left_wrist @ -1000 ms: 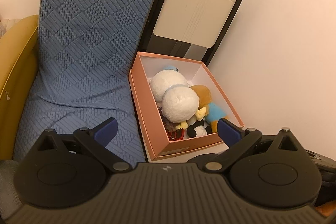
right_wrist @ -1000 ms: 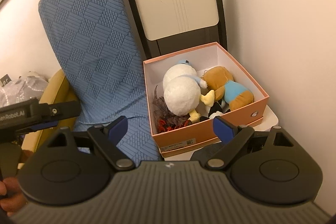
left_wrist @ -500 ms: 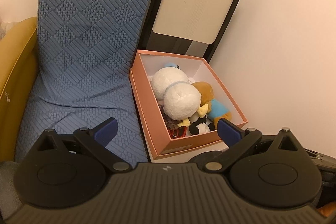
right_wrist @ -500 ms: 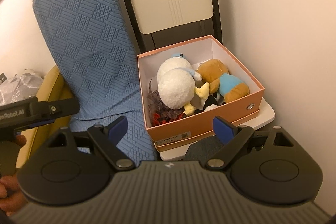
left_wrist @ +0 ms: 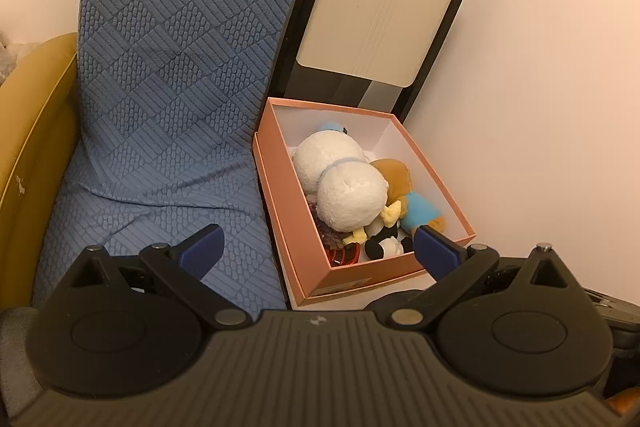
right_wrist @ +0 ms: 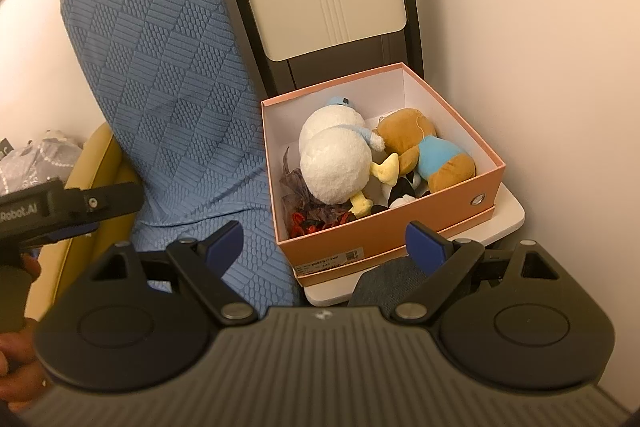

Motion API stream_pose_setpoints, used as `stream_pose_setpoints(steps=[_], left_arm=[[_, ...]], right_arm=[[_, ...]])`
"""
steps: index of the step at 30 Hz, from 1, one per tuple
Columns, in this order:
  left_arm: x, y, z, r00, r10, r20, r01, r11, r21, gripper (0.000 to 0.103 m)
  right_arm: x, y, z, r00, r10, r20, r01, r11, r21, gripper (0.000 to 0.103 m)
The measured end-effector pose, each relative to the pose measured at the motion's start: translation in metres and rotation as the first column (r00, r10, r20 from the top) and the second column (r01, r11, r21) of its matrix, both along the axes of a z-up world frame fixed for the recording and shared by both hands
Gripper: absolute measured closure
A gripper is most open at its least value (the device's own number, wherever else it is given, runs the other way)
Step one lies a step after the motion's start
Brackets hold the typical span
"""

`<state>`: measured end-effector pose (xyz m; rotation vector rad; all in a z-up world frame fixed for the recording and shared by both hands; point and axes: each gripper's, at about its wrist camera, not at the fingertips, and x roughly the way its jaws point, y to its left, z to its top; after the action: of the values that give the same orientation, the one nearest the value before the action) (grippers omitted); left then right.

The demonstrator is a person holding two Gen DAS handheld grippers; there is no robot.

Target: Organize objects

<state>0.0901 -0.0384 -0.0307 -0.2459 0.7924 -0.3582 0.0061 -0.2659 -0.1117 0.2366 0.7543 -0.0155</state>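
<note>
Matt cardboard box (right_wrist: 384,227) holds fluffy plush toys (right_wrist: 336,163) beside a textured, quilted blue cloth cover (left_wrist: 176,75).

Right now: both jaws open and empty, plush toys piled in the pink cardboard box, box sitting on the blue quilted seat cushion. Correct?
One error: the pink cardboard box sits on a white side table, beside the blue quilted seat cushion, not on it; the right wrist view shows this. The rest holds: plush toys in the box, both jaws open and empty.
</note>
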Motion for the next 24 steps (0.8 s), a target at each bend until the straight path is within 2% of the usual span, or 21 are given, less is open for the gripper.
stream_pose_setpoints(steps=[24], left_arm=[[-0.0082,-0.0015,0.0045,1.000,0.000,0.009,-0.001,1.000,0.006,0.001]], right_arm=[[-0.0040,-0.0022,0.0010,1.000,-0.003,0.011,0.003,1.000,0.005,0.014]])
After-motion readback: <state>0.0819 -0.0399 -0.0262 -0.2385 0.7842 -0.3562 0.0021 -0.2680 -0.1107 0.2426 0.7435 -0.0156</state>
